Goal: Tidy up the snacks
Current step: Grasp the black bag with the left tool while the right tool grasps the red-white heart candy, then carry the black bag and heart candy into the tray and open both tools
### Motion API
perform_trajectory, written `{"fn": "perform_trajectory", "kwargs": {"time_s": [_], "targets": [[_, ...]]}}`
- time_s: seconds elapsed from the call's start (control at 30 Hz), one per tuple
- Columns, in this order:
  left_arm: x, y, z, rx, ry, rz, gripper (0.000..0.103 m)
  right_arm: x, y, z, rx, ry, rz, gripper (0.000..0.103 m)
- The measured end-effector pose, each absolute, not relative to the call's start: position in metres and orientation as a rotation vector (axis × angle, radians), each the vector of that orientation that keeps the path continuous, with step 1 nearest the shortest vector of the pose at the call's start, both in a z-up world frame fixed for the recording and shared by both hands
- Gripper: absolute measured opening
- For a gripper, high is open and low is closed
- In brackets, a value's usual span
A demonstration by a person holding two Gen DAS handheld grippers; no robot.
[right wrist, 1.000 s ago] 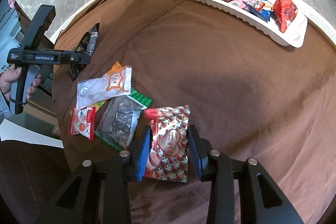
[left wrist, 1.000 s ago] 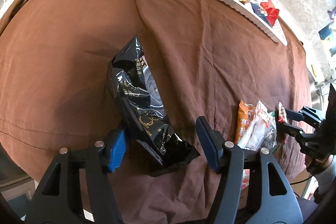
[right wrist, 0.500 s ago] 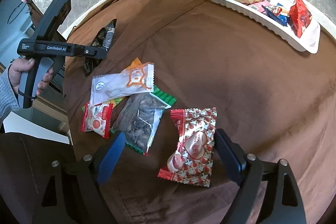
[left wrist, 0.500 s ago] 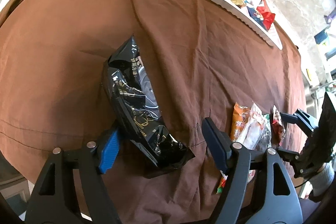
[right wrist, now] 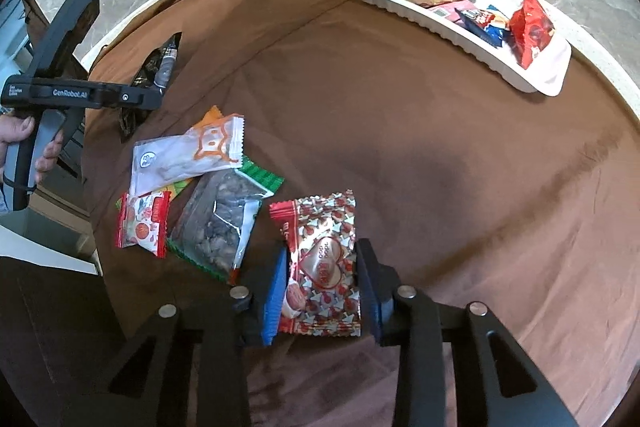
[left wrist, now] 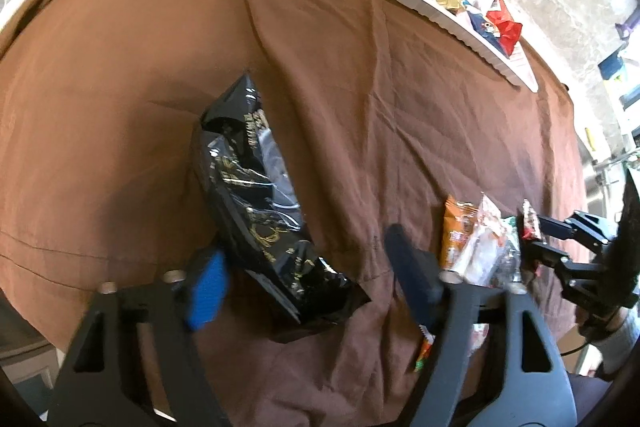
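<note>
A black snack bag (left wrist: 256,211) lies on the brown cloth with its near end between the fingers of my open left gripper (left wrist: 308,287). It also shows in the right wrist view (right wrist: 154,79), behind the left gripper (right wrist: 148,99). My right gripper (right wrist: 320,291) has its pads around a red and silver heart-print packet (right wrist: 320,263) that lies on the cloth. A white tray (right wrist: 532,83) with several snacks stands at the far right; it also shows in the left wrist view (left wrist: 460,31).
A pile of loose snacks lies left of the right gripper: a white and orange packet (right wrist: 188,155), a clear nut bag (right wrist: 224,223), a small red packet (right wrist: 140,227). The brown cloth (right wrist: 400,147) covers a round table with its edge close on the left.
My right gripper opened wide half a second ago and has now closed in around the heart-print packet. My left gripper stays open around the black bag and has shifted slightly.
</note>
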State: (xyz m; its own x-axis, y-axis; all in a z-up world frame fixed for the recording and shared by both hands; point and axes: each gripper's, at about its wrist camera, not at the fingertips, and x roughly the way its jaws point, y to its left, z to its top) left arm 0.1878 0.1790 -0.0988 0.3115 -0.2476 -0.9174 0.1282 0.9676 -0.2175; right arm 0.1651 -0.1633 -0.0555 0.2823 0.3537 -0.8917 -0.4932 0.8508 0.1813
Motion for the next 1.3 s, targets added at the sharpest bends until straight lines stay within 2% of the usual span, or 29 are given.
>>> {"fn": "perform_trajectory", "kwargs": {"time_s": [0.03,0.07,0.13,0.2,0.67,1.0,1.3], "targets": [[0.187,0.183,-0.098,-0.101,1.224,-0.238,0.036,0.165,-0.164,-0.055,-0.138,1.151,0.565,0.034],[0.188,0.186,-0.098,-0.131,1.226,-0.248,0.03,0.165,-0.164,-0.056,-0.134,1.15,0.563,0.033],[0.189,0.193,-0.098,-0.177,1.228,-0.259,0.027,0.165,-0.166,-0.056,-0.116,1.152,0.563,0.03],[0.188,0.193,-0.098,-0.171,1.229,-0.257,0.026,0.168,-0.171,-0.056,-0.073,1.158,0.566,0.024],[0.209,0.175,-0.052,-0.156,1.136,-0.326,0.026,0.197,-0.205,-0.026,0.227,1.133,0.575,0.023],[0.282,0.124,-0.005,-0.092,1.044,-0.436,0.026,0.27,-0.242,0.029,0.362,1.023,0.553,0.024],[0.363,0.044,0.021,0.001,1.001,-0.571,0.026,0.341,-0.261,0.051,0.441,0.956,0.508,0.024]]}}
